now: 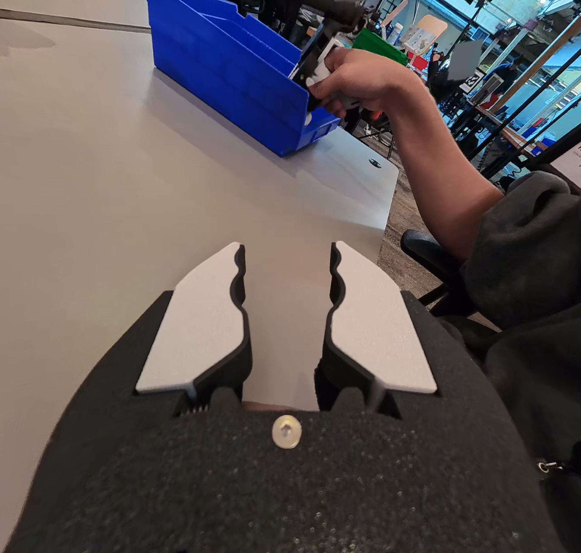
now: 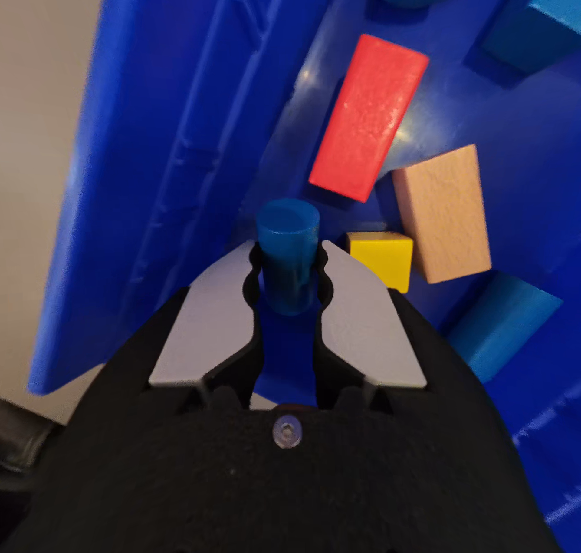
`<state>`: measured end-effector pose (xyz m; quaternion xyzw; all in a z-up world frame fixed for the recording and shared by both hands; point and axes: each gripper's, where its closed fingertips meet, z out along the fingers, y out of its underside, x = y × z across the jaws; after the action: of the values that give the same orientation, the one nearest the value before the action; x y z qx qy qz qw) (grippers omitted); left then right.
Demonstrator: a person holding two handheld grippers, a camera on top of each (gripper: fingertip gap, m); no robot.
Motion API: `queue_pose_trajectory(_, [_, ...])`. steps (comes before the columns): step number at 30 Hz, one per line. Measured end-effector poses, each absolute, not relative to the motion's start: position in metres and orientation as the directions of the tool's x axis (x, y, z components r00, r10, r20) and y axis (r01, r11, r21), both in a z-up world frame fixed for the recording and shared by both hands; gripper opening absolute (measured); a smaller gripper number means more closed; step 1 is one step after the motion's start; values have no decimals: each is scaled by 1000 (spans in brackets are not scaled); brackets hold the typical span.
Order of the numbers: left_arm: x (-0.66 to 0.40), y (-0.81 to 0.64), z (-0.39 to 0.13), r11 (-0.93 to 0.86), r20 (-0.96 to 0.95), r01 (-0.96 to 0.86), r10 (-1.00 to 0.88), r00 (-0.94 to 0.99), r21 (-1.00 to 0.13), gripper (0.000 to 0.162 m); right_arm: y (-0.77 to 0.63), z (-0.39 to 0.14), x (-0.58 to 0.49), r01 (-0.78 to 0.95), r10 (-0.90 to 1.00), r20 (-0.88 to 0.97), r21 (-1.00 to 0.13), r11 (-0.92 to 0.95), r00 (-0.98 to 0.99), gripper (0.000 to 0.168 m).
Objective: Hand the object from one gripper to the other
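Note:
My right gripper [image 2: 287, 246] is shut on a blue cylinder [image 2: 287, 223] and grips its sides between the fingertips, inside the blue bin [image 2: 163, 129]. In the left wrist view a person's hand [image 1: 355, 78] holds that right gripper [image 1: 314, 66] down into the near end of the blue bin [image 1: 226, 66]; its fingers are hidden there. My left gripper [image 1: 286, 248] is open and empty over the grey table [image 1: 94, 160], well short of the bin.
Loose blocks lie on the bin floor: a red block [image 2: 367, 116], a plain wooden block [image 2: 440, 213], a yellow cube [image 2: 382, 259] and blue blocks [image 2: 503, 324]. The table's right edge [image 1: 386, 207] is close, with a black chair armrest [image 1: 424, 251] beyond it.

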<state>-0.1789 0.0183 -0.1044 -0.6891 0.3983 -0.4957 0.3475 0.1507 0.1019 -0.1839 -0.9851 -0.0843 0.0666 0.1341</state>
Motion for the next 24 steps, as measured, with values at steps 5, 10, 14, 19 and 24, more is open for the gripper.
queue_pose_trajectory(5, [-180, 20, -103, -464, 431, -188, -882, 190, -866, 51, 99, -197, 158, 210, 215, -19, -144, -967, 976, 34])
queue_pose_trajectory(10, [-181, 20, -103, -456, 421, -194, -886, 195, -869, 51, 100, -195, 154, 258, 262, -14, -128, -958, 965, 39])
queue_pose_trajectory(14, [-182, 19, -104, -453, 419, -200, -887, 193, -869, 51, 104, -144, 155, 224, 242, -23, -303, -926, 970, 51])
queue_pose_trajectory(19, [-184, 19, -105, -432, 394, -212, -897, 198, -877, 53, 97, -36, 156, 149, 172, 34, -674, -724, 985, 51])
queue_pose_trajectory(24, [-197, 29, -89, -379, 329, -215, -915, 234, -900, 60, 66, -21, 106, 48, 224, -44, -919, -392, 974, 77])
